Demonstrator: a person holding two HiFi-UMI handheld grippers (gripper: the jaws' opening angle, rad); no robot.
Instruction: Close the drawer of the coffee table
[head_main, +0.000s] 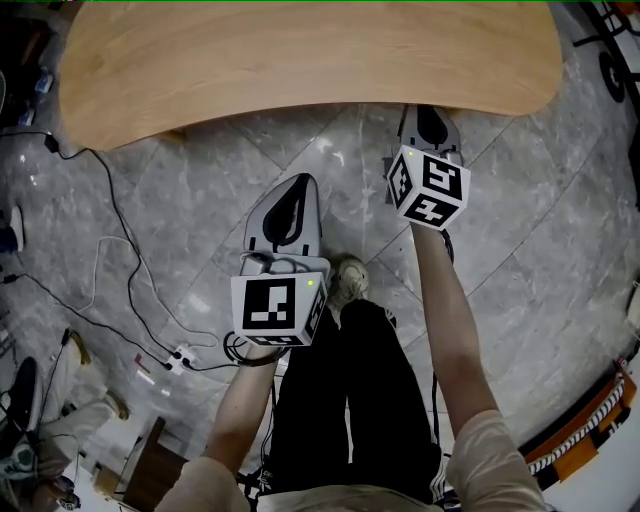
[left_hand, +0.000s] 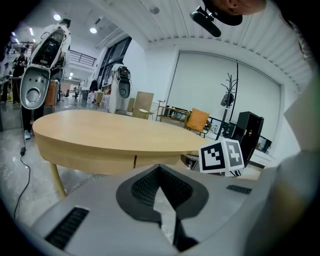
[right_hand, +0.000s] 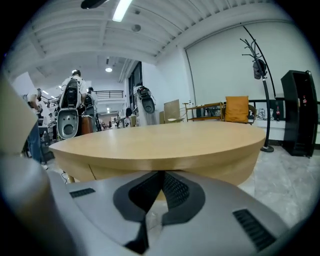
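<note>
Coffee table (head_main: 300, 70), drawer (right_hand: 117, 167) prob. flush.

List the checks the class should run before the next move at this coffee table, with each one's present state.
1. Drawer flush with the table side: ok, only a thin seam shows and nothing sticks out.
2. Left gripper empty, jaws together: ok.
3. Right gripper empty, jaws together: ok.
4. Right gripper near the table edge: ok in the head view.
5. Floor cables clear of the person's legs: cannot tell, they run close by.
</note>
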